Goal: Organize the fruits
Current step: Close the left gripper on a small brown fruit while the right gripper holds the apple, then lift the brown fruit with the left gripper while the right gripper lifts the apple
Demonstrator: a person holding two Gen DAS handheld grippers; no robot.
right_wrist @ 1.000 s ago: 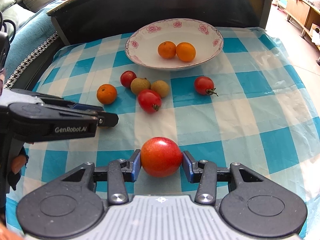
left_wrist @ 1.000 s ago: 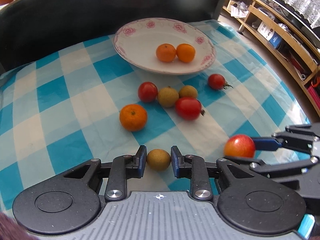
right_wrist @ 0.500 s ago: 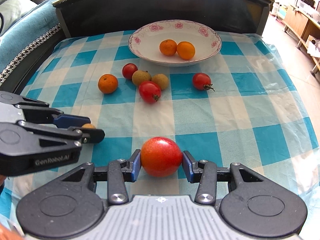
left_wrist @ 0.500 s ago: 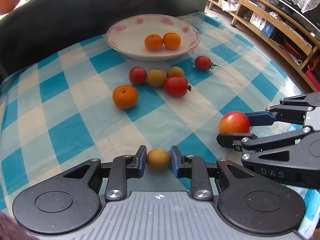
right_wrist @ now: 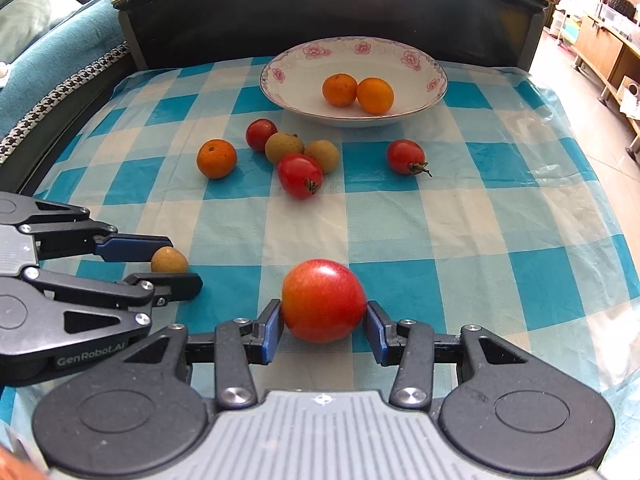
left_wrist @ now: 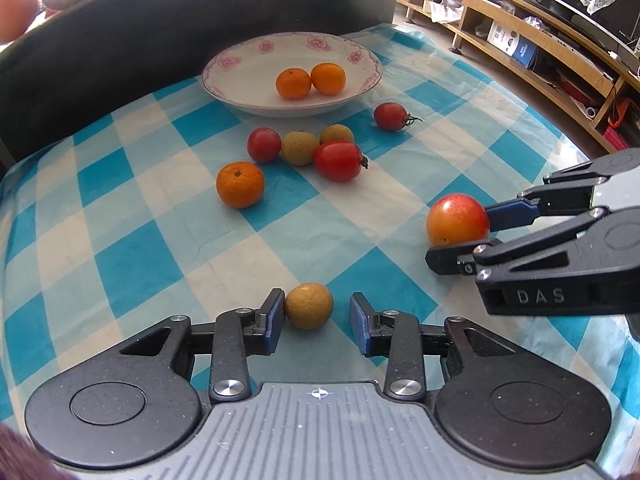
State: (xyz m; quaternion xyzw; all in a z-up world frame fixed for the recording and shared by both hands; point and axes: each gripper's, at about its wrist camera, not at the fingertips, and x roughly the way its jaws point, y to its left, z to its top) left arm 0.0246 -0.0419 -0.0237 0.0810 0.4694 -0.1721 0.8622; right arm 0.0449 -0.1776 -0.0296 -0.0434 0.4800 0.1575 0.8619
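My left gripper is open around a small tan longan that rests on the checked cloth; the left pad touches it and the right pad stands clear. It also shows in the right wrist view. My right gripper is open with a red apple between its pads, a thin gap on each side; the apple sits on the cloth and also shows in the left wrist view. A white flowered plate at the back holds two mandarins.
Loose on the blue-white cloth lie a mandarin, three tomatoes and two longans. A dark raised board borders the far edge. Wooden shelves stand to the right, a sofa to the left.
Both grippers lowered toward the near cloth and their jaws opened. The longan and the apple, held before, now rest on the cloth between the pads.
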